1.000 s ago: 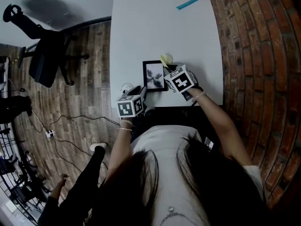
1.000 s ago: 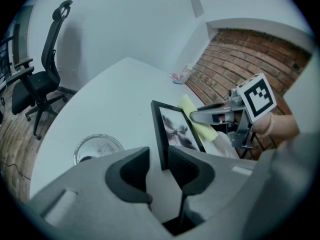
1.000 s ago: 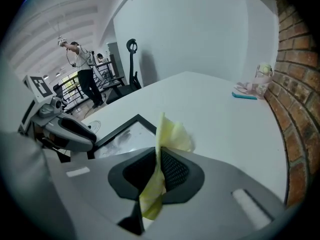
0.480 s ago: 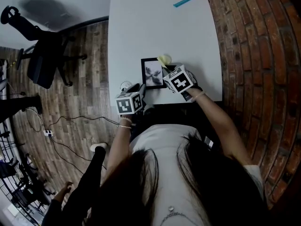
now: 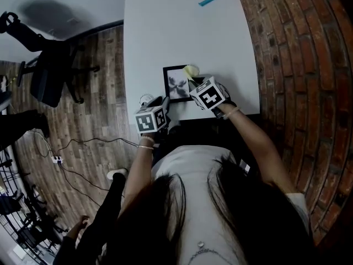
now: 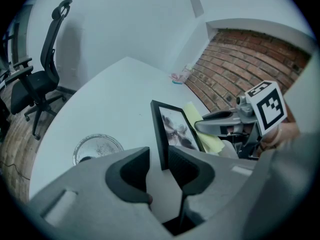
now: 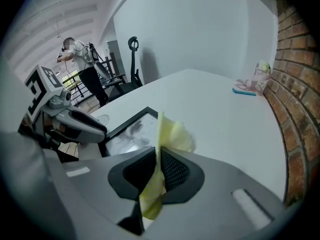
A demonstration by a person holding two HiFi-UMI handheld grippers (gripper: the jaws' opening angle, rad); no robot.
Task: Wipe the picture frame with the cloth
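White counter (image 5: 165, 32) beside a brick wall (image 5: 298, 65), wooden floor to the left. Item one: black picture frame (image 5: 175, 85), flat on the counter close to its near edge, long axis running away from the person, glass up. Item two: left tongs (image 6: 159, 166), narrow, clamped on the frame's near-left corner, its left bar standing between the pads and so steadied. Item three: right tongs (image 7: 156, 171), closed on a pale yellow cloth (image 7: 170, 134), a loose tuft of which sticks out ahead of the tips. Governing relation: the tuft sits at the frame's far-right corner, so the glass lies to the left of the right tongs and slightly nearer the person; whether the cloth touches the frame cannot be told. Judgement: the right hand is the one placed to wipe, with a stroke leftward across the glass, the left only bracing.
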